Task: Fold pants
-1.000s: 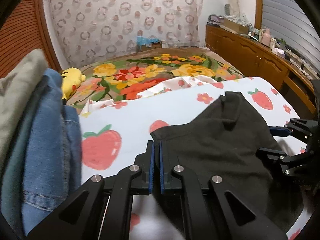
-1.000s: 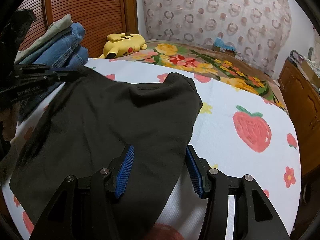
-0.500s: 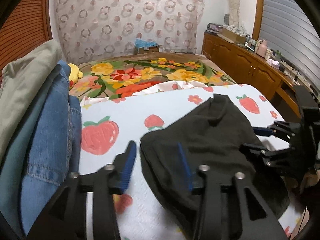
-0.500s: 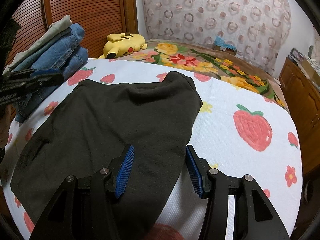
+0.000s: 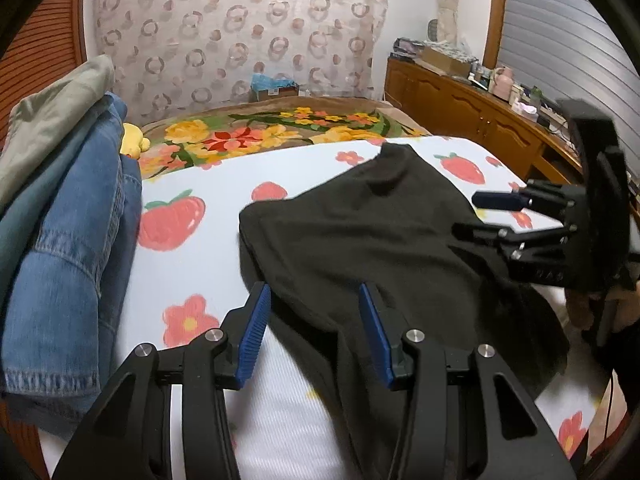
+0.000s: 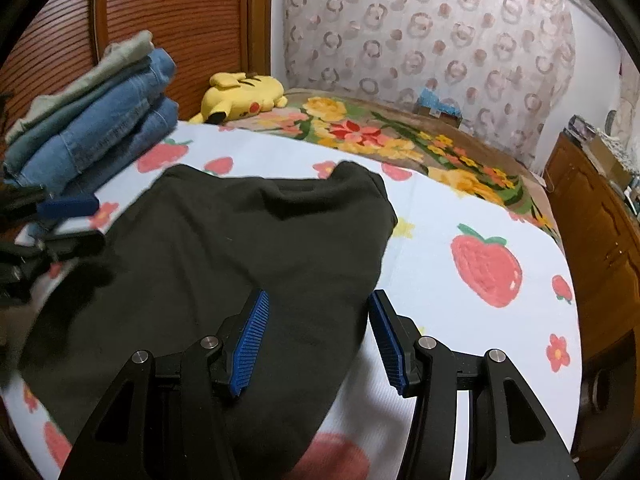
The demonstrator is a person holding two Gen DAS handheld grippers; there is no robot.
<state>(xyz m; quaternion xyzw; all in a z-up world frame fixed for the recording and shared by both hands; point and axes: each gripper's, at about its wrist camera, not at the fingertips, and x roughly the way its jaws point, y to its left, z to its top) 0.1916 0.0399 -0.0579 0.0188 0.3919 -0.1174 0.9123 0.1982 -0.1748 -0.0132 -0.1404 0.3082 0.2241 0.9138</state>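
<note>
Resting between 2 folds, with both grippers empty over the dark pants.

Covering the bed is a white sheet printed with red strawberries and flowers [image 6: 448, 216], and on it lies the dark, soft fabric pants [image 6: 240, 248], already doubled into a broad flat shape, with 1 rounded end pointing to the far side. A stack of folded blue denim and grey-green clothes [image 6: 100, 120] stands just beside it, on the left. The right gripper [image 6: 318, 340] hovers over the near edge of the pants, jaws apart, holding nothing. The left gripper [image 5: 312, 336] is also open, with the cloth edge lying loose between its blue pads. I judge that the next move needs both grippers to close on an edge and carry it across for another fold.
</note>
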